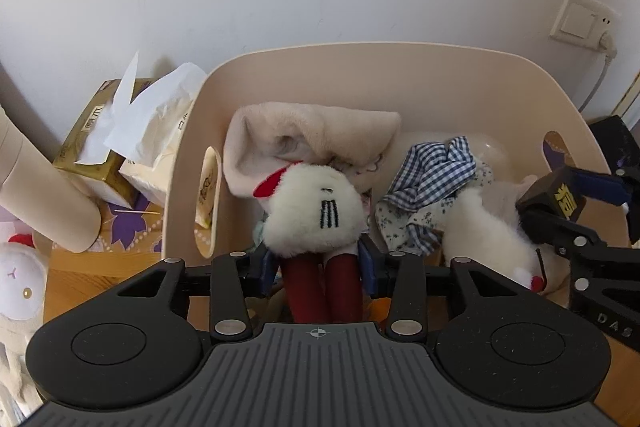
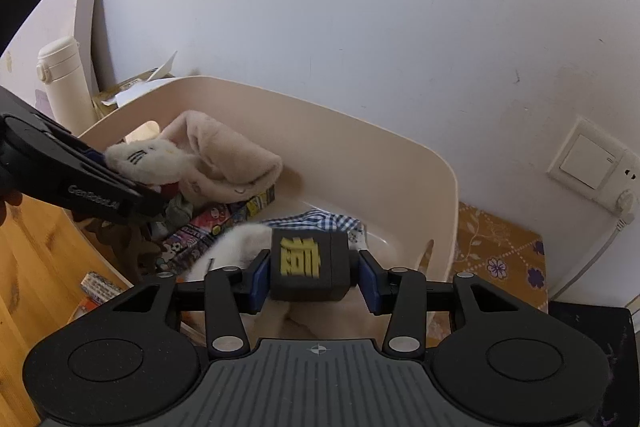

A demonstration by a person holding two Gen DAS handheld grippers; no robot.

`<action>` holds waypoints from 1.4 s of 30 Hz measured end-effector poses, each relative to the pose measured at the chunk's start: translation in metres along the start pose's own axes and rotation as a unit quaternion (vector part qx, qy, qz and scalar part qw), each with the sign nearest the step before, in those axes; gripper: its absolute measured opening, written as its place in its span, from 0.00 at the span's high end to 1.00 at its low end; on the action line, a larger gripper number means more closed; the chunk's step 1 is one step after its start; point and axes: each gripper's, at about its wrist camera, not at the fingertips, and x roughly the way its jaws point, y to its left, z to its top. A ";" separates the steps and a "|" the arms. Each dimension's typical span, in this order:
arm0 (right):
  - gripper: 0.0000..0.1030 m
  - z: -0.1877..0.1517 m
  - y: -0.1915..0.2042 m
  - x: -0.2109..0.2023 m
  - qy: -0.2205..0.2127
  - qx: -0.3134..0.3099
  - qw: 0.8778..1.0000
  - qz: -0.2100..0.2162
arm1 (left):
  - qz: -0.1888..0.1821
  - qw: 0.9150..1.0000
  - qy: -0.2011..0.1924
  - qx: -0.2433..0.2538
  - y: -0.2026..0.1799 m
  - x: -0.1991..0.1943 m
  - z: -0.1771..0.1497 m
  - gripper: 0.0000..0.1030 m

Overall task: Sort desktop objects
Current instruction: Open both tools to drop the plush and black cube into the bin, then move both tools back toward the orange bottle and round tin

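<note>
A white plush toy point(image 1: 316, 215) with dark red legs hangs head-first over the beige bin point(image 1: 360, 47), and my left gripper point(image 1: 318, 267) is shut on its legs. The right wrist view shows the same toy point(image 2: 140, 155) at the bin's left side. A black cube point(image 2: 308, 263) with a yellow character sits between the jaws of my right gripper point(image 2: 314, 281), which is open: its left pad touches the cube, and a gap shows at the right pad point(image 2: 370, 285). From the left wrist view, that gripper point(image 1: 568, 205) is over the bin's right part.
Inside the bin point(image 2: 360, 131) lie a beige fleece cloth point(image 1: 312, 131), a blue checked cloth point(image 1: 432, 171), another white plush point(image 1: 480, 227) and a comic-print box point(image 2: 224, 223). Tissue boxes point(image 1: 96, 155) and a cream flask point(image 1: 40, 187) stand to the bin's left. A wall socket point(image 2: 592, 167) is at the right.
</note>
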 end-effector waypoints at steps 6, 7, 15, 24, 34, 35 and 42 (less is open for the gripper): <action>0.37 0.001 -0.002 -0.005 -0.006 0.001 1.000 -0.002 | -0.001 1.000 -0.012 -0.008 0.005 -0.010 -0.004 0.34; 0.35 0.003 -0.001 -0.006 -0.009 0.001 1.000 -0.004 | -0.002 1.000 -0.014 -0.010 0.006 -0.012 -0.003 0.29; 0.24 0.001 -0.012 -0.029 -0.029 0.013 0.999 -0.023 | -0.001 0.999 -0.029 -0.040 0.017 -0.035 -0.005 0.21; 0.15 -0.029 -0.021 -0.058 -0.022 0.013 0.999 -0.033 | 0.005 0.999 -0.042 -0.034 0.020 -0.056 -0.031 0.18; 0.14 -0.068 -0.013 -0.070 0.010 -0.004 1.000 -0.010 | -0.005 0.998 -0.032 -0.051 0.019 -0.072 -0.065 0.18; 0.14 -0.071 -0.012 -0.069 0.014 -0.007 1.000 -0.006 | -0.008 0.998 -0.028 -0.051 0.017 -0.071 -0.068 0.17; 0.14 -0.094 -0.003 -0.057 0.048 -0.018 0.999 0.012 | -0.023 0.999 0.019 -0.046 0.000 -0.052 -0.097 0.17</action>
